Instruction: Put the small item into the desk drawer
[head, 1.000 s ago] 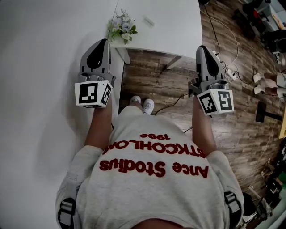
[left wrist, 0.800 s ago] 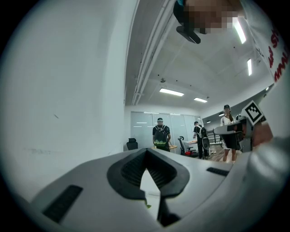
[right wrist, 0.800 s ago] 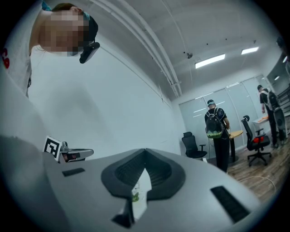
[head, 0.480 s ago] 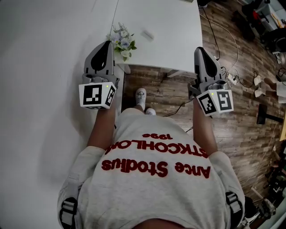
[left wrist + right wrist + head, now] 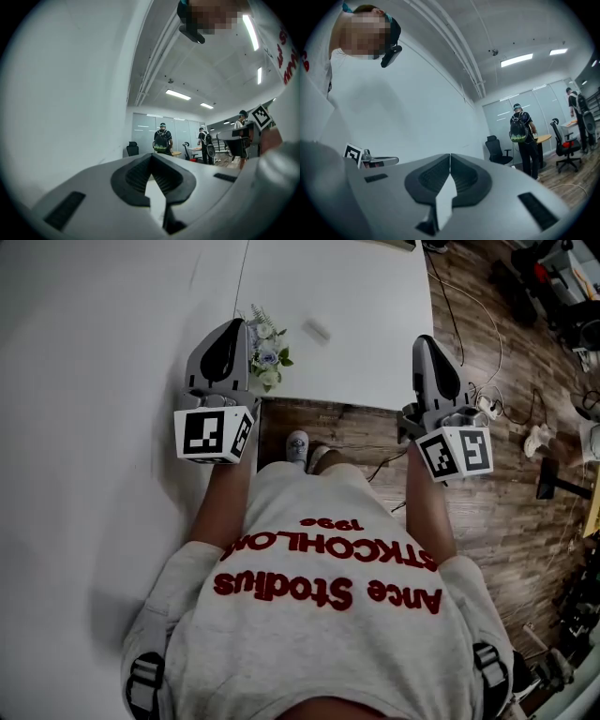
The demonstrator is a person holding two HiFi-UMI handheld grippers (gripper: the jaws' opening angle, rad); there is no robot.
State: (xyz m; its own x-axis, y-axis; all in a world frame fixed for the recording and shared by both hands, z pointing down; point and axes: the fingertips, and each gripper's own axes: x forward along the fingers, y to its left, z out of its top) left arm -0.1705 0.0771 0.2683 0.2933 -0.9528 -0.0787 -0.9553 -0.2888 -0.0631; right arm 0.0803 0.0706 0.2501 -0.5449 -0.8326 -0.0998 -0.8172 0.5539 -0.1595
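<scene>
Both grippers have drawn nearer the white rectangular desk (image 5: pixel 375 352) than a second ago. Left gripper (image 5: pixel 231 326) and right gripper (image 5: pixel 424 341) have their jaws closed, empty. The small pale rectangular item (image 5: pixel 317 331) lies on the desk, near a small flower bouquet (image 5: pixel 267 345).

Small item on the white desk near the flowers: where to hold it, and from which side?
Probably across its two long edges, coming from above. The small item lies flat and slanted on the desk, apart from the flowers, so its narrow width is easiest to pinch. Its finer shape is too small to tell.
</scene>
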